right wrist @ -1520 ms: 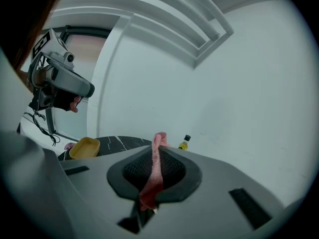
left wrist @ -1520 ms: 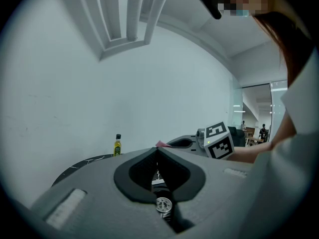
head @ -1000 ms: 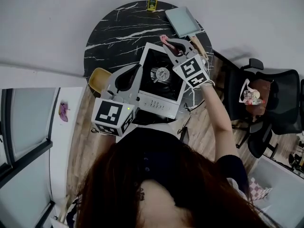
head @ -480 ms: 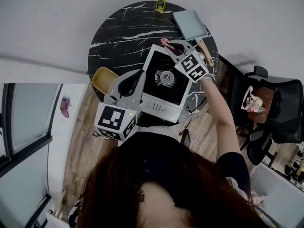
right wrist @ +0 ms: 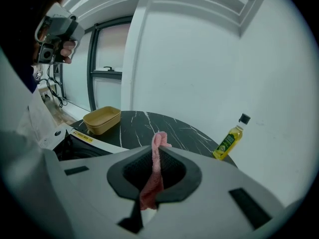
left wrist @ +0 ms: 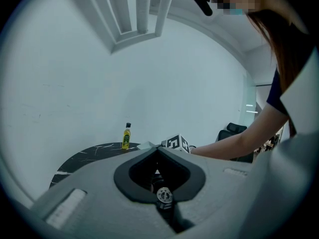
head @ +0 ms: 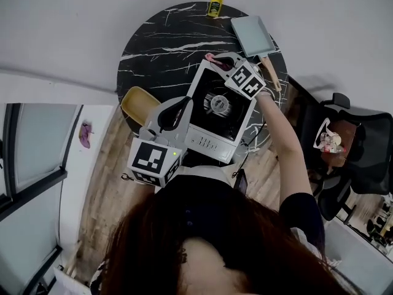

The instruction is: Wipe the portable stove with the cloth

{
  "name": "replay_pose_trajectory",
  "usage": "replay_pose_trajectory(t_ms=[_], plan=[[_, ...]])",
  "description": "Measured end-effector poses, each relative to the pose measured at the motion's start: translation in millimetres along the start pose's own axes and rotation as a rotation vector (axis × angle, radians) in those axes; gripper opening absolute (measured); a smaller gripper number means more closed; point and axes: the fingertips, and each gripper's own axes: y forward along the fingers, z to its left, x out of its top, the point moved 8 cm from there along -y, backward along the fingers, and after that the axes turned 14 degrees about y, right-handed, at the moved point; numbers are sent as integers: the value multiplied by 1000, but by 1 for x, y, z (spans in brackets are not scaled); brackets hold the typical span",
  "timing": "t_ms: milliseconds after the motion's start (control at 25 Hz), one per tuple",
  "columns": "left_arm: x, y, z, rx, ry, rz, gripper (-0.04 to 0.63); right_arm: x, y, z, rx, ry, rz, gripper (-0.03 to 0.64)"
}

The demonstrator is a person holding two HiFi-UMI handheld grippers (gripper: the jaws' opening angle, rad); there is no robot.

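Observation:
The portable stove (head: 209,141) is a white box with a black top and a round burner (head: 219,103), standing on the near part of the round black marble table (head: 159,42). My right gripper (head: 221,59) is at the stove's far corner, shut on a pink cloth (head: 210,57). In the right gripper view the pink cloth (right wrist: 158,166) runs up between the closed jaws of the right gripper (right wrist: 159,146), with the stove (right wrist: 75,141) low on the left. My left gripper (head: 183,99) hangs over the stove's left edge, shut and empty; the left gripper (left wrist: 158,148) shows nothing clamped.
A yellow oil bottle (head: 215,0) stands at the table's far edge. A grey rectangular pan (head: 254,34) lies far right of the stove. A yellow bowl (head: 139,103) sits at the table's left edge. Black office chairs (head: 353,146) stand to the right on the wooden floor.
My right gripper has slid the pink cloth along the stove's far edge towards its far left corner. The left gripper has stayed by the stove's left side.

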Motion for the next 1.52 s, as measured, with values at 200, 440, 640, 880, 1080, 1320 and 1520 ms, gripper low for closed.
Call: replay_pose_trajectory(t_ms=[200,440,640,880,1080,1320,1520], plan=[[-6,-1,2,10,-29,13,12,-6,18,-9,48,22,9,28],[-9,0,3,15,-18,25,12,-14,32,-9,109,22,49,28],[-11,2,0,3,-22,38,12,-17,39,-14,138,39,70,28],[-10,4,-2,-8,-19,34,12,-21,42,-12,172,23,117,26],[-9,5,-4,-19,-17,38,12,-23,42,-12,178,32,121,26],[-9,5,-6,-27,-9,41,12,-27,38,-15,180,47,144,26],[-8,4,-8,-32,-2,42,12,-30,34,-15,184,31,169,26]])
